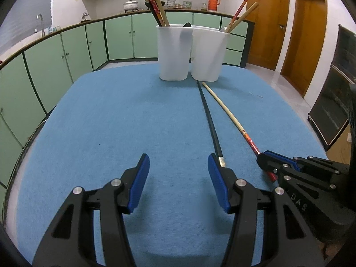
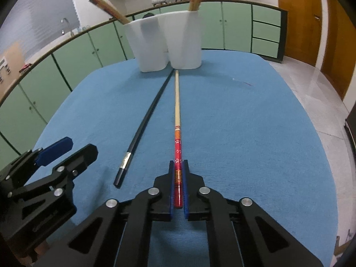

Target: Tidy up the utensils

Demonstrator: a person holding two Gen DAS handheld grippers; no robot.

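Clamping the red end of a red-and-tan chopstick (image 2: 177, 133), the right gripper (image 2: 178, 169) has its blue pads (image 2: 170, 191) pressed against both sides of the patterned shaft, low over the blue tablecloth (image 2: 244, 133). That chopstick lies flat on the cloth, its pale tip pointing at the base of the right-hand white cup (image 2: 183, 42). Just beside it on the left lies a black chopstick (image 2: 144, 124), with a silver band near its close end; the two nearly meet at their far tips, in front of the gap between the cups, and spread apart toward the grippers.

The left gripper (image 1: 178, 162) hovers over the cloth with its jaws wide apart and nothing between them (the black chopstick's banded end sits just by the right pad (image 1: 217, 173), whether touching I cannot tell). From the left wrist view the right gripper (image 1: 270, 165) shows at the lower right, closed on the red end.

Two white cups stand side by side, touching, at the far edge of the table. The left-hand white cup (image 1: 174, 51) holds several chopsticks leaning left and a dark utensil; the right-hand one holds two chopsticks leaning right and what looks like a spoon.
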